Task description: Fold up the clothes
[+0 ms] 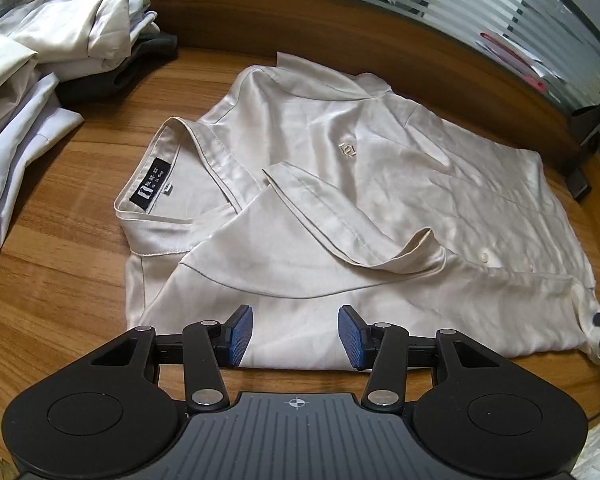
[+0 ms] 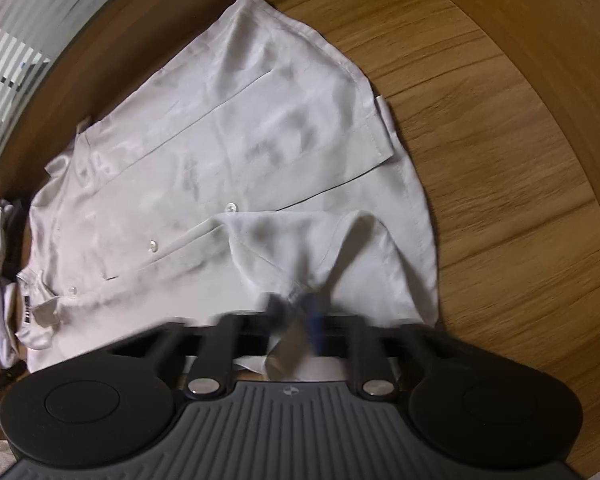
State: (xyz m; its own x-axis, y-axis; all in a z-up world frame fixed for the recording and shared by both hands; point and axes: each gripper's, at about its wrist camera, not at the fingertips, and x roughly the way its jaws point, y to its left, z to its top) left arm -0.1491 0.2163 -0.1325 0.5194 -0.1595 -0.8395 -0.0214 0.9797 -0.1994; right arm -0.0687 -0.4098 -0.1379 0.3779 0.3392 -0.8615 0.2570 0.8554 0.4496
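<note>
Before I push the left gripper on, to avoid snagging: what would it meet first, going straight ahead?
Probably the cream shirt: its near edge lies between the left gripper's open jaws. Depth is unclear.

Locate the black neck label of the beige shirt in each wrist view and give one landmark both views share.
Left wrist view: the black neck label sits left of centre, inside the collar of the beige shirt.
Right wrist view: the label is a dark sliver at the far left edge, at the shirt's collar end.
Shared landmark: the shirt's white buttons along the placket.
</note>
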